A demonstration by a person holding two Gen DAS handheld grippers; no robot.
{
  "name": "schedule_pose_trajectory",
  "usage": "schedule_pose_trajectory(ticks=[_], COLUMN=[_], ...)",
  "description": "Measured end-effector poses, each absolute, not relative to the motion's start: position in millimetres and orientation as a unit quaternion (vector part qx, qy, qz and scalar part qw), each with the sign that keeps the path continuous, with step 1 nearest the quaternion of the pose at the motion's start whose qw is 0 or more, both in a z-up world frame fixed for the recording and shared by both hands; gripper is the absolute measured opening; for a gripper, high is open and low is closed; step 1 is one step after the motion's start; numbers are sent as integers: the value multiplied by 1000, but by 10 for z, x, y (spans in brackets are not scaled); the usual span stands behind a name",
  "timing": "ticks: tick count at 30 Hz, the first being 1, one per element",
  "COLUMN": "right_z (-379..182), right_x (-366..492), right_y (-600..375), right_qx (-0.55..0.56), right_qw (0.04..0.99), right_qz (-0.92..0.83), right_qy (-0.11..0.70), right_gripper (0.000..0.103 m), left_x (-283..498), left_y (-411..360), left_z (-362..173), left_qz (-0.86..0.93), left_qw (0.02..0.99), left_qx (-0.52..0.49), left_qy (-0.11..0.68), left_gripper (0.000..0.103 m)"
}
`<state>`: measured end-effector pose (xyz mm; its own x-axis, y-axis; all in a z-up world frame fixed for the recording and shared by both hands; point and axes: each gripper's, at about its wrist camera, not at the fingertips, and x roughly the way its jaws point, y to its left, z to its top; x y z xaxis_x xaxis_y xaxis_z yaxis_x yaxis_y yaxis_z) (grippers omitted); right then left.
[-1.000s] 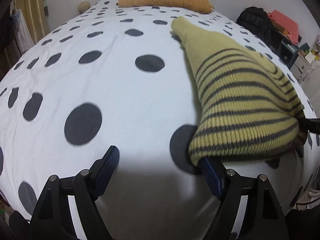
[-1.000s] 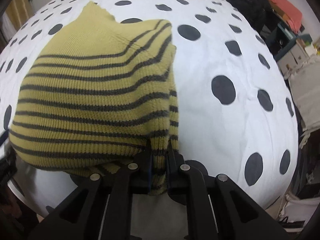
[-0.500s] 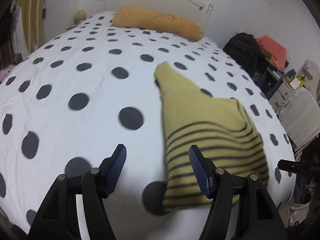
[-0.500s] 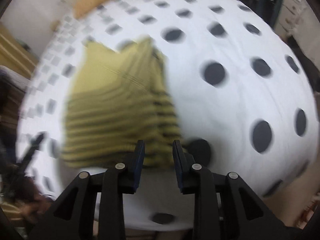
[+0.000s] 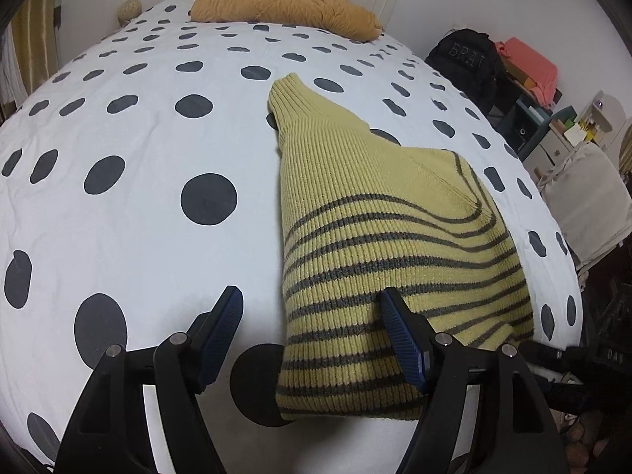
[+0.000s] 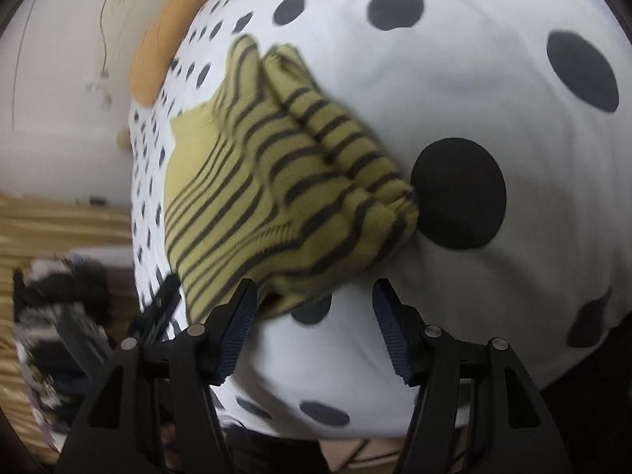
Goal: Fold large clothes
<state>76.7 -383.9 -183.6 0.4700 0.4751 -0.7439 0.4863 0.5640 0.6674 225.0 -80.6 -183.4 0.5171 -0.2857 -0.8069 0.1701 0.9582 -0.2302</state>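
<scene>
Now left gripper [image 5: 312, 335] wide, empty, right gripper [image 6: 314, 324] just opening off sweater [image 5: 387, 237]

The right tool [image 6: 314, 330] view is motion-blurred, and the sweater [image 6: 276, 197] hides its own folded layers.

Left gripper [image 5: 312, 335] gapes wide, angled downward; right gripper [image 6: 314, 326], jaws just opening, holds nothing
</scene>
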Motion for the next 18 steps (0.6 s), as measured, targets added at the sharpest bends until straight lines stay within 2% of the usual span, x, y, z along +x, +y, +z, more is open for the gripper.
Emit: schedule_pose_trajectory(ticks=[1, 2, 3, 4, 5, 8, 11, 14, 16, 18], right_z=[-1837, -1824, -1797, -1768, -1764, -1593, -1294, -1666, -1785, -1689], right_x=[769, 790, 837, 906, 925, 970, 1001, 1088, 1008, 909], right_y=[-3834, -3852, -3865, -3846, -3828, -3851, -3722, -3633, -3680, -3714], right_qx=[475, 480, 467, 441, 430, 408, 268, 176, 177, 185], right_qw=[722, 728, 743, 754, 757, 776, 828, 819, 817, 818], right_qz=[-6, -6, -14, -26, -36, -50, -80, -112, -117, -116], right_qy=[502, 490, 479, 486, 490, 479, 486, 535, 536, 532], right_gripper=[60, 53, 44, 20, 18, 16, 15, 15, 16, 28], left_x=[2251, 2259, 2262, 2268, 2269, 2255, 2239, 2220, 2158, 2088], left_y=[-807, -805, -801, -793, -784, -762, -777, -805, -826, -792], left_z=[-1838, -1843, -1852, -1864, -1875, -1894, -1965, -2114, -2185, -2198], left_qz=[-129, -128, -127, -126, -127, -127, -124, -122, -115, -108], left_qw=[870, 870, 869, 868, 866, 865, 865, 860, 862, 864], left_qx=[-57, -55, -55, -58, -61, -62, -46, -33, 1, 14], left_qy=[473, 474, 475, 478, 480, 482, 485, 495, 493, 492], left_gripper=[76, 77, 78, 78, 78, 78, 82, 83, 84, 84])
